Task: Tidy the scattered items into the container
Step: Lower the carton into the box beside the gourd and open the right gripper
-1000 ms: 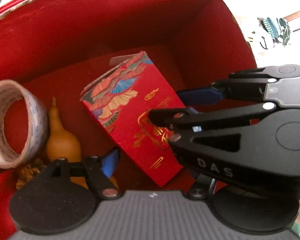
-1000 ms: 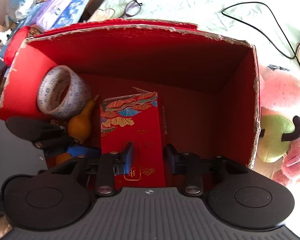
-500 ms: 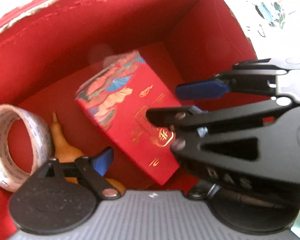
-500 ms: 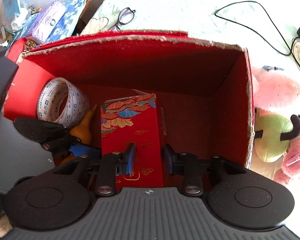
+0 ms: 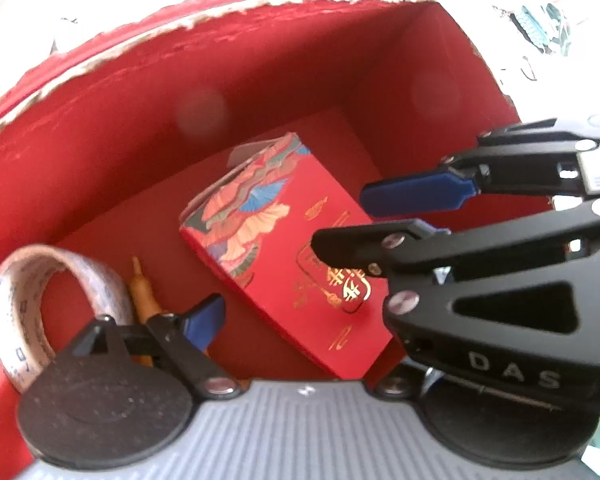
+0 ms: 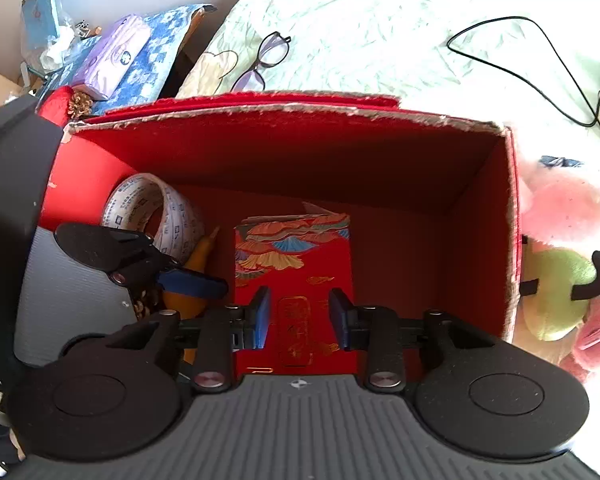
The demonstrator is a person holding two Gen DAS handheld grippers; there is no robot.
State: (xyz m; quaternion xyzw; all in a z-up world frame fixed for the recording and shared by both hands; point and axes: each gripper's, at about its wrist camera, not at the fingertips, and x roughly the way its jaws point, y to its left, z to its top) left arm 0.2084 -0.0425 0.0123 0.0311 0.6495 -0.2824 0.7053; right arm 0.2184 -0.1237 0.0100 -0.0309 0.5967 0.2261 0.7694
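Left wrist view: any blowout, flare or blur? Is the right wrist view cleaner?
Left wrist view: everything outside the red box is blown to white, two pale flare spots sit on its inner walls, and the tape roll is soft. Right wrist view: sharper, the glasses and cable readable, but the bedsheet is overexposed at right and the box's far wall is in deep shadow.

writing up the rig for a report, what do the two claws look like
Both claws match. The right claw has black linkage arms with silver screws, blue pads on its fingertips, two round black discs and a ribbed grey body. From the left wrist camera its side shows white "DAS" lettering. The left claw has the same black arms, blue pads and ribbed grey body. No cables or sleeves show.
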